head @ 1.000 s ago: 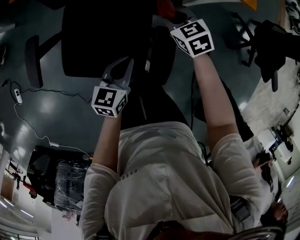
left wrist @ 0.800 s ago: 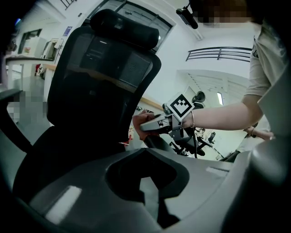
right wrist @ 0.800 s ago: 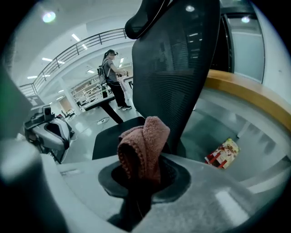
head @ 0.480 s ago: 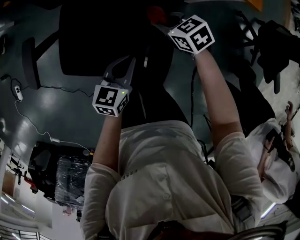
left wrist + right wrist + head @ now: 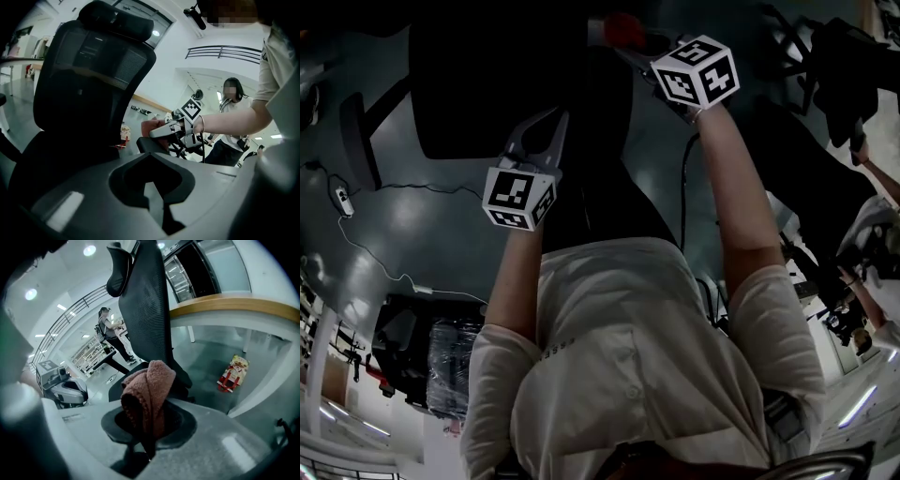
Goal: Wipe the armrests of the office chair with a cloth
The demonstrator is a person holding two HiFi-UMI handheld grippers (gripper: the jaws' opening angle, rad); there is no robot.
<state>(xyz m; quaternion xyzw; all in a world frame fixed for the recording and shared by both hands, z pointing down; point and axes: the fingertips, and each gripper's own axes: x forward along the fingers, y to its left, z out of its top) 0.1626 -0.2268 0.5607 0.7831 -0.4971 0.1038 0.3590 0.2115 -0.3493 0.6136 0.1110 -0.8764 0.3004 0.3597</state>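
The black office chair (image 5: 502, 80) stands ahead of me; its mesh back (image 5: 89, 79) fills the left gripper view. My right gripper (image 5: 628, 42) is shut on a reddish-brown cloth (image 5: 149, 397), which bunches up out of its jaws. In the left gripper view that cloth (image 5: 151, 126) rests on the chair's dark armrest (image 5: 149, 144), with the right gripper (image 5: 171, 130) above it. The other armrest (image 5: 352, 141) sticks out at the far left. My left gripper (image 5: 546, 127) hangs near the seat, shut with nothing in it.
A cable and a small box (image 5: 342, 197) lie on the grey floor. A second dark chair (image 5: 839, 84) stands at the right. A plastic-wrapped bundle (image 5: 441, 370) lies behind me. A red and white package (image 5: 233, 373) lies under a wood-edged counter (image 5: 234, 303). People stand in the background.
My right gripper has slid a little to the right and farther out with the cloth. The left gripper has hardly moved. My head has turned slightly.
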